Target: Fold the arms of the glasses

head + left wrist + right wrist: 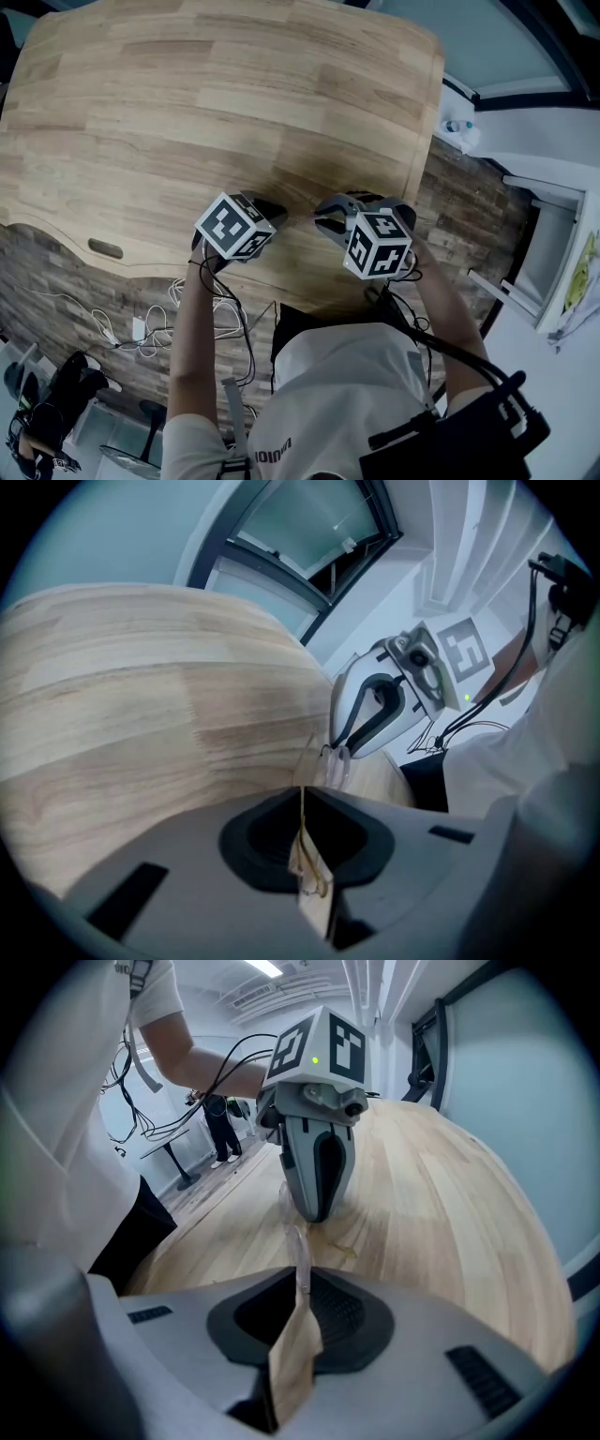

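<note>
**Near the table's edge, both grippers pinch the glasses (335, 761)**

Over the near right part of the wooden table (234, 94), just in from its curved edge, the two grippers face each other with their tips almost meeting. The glasses hang between them, low over the wood; whether they touch it cannot be told.

The left gripper (302, 797) has its jaws drawn almost together, with only a sliver of gap. In that gap sits a thin gold arm (303, 810) of the glasses, running up and away toward the clear rims on the far side.

The right gripper (301, 1277) has its jaws closed as well. A clear, colourless part of the frame (298, 1246) enters between them and is pinched there. From this gripper's view, the left gripper's grey fingers (317, 1199) point down at the wood just beyond that clear part.

Each gripper carries its marker cube (234, 225) on top. Behind the table edge stands the person in a white shirt (328, 403), with black cables (230, 309) trailing from the left hand's side.
</note>
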A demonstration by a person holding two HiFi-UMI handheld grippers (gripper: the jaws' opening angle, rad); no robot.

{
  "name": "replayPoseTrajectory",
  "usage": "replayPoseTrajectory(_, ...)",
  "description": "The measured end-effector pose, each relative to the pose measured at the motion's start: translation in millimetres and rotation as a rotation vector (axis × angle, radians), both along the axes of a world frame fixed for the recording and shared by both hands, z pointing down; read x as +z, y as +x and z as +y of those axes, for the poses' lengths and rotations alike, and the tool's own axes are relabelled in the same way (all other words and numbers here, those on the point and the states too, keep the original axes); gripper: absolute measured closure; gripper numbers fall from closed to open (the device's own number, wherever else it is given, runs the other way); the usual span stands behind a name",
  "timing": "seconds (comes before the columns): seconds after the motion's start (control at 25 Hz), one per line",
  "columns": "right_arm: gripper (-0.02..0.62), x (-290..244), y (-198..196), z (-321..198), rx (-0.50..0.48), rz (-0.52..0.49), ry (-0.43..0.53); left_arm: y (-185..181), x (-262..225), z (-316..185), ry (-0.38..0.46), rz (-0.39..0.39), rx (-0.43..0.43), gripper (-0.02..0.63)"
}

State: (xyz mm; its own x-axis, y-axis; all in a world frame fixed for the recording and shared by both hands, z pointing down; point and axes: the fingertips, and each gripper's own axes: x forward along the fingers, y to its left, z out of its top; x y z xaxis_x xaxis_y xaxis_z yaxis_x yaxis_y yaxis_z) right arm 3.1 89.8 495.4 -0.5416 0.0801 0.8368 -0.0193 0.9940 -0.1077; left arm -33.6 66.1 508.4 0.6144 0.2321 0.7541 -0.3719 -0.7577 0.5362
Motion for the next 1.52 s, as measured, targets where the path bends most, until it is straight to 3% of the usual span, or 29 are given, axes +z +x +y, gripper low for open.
replayPoseTrajectory(0.2, 0.482, -1.9, 1.2, 2.2, 0.005, -0.004, -0.016, 4.0, -7.5, -4.4, 0.032, 0.03, -0.012, 0.581)
replayPoseTrajectory(0.4, 0.476, -15.0, 5.3, -3.7, 0.057, -0.039, -0.004, -2.7, -30.9, -20.7, 0.11, 0.073, -0.062, 0.581)
replayPoseTrajectory(0.56, 0.482, -41.8, 9.8, -20.8, 0.174, -0.108, 0.063, -10.4, -73.0, -38.3, 0.241, 0.168, -0.19, 0.583)
replayPoseTrajectory(0.68, 0.533, -64.6, 11.7, -39.9, 0.277, -0.173, 0.139, -13.5, -103.2, -45.6, 0.384, 0.229, -0.289, 0.583)
replayPoseTrajectory(1.0, 0.575, -135.9, 5.0, -76.5, 0.474, -0.382, 0.306, -29.0, -175.6, -56.6, 0.739, 0.283, -0.616, 0.589)
replayPoseTrajectory(1.12, 0.576, -162.8, 1.1, -79.5, 0.512, -0.454, 0.346, -40.1, -197.0, -53.3, 0.811, 0.297, -0.745, 0.591)
replayPoseTrajectory(1.24, 0.577, -184.9, -0.8, -80.9, 0.497, -0.482, 0.395, -45.3, -214.7, -49.8, 0.849, 0.308, -0.822, 0.591)
replayPoseTrajectory(1.4, 0.577, -210.5, 2.7, -82.5, 0.531, -0.552, 0.416, -39.9, -233.2, -45.4, 0.902, 0.296, -0.843, 0.591)
replayPoseTrajectory(1.52, 0.577, -224.3, 3.6, -84.2, 0.504, -0.564, 0.452, -33.2, -243.8, -45.9, 0.934, 0.294, -0.831, 0.591)
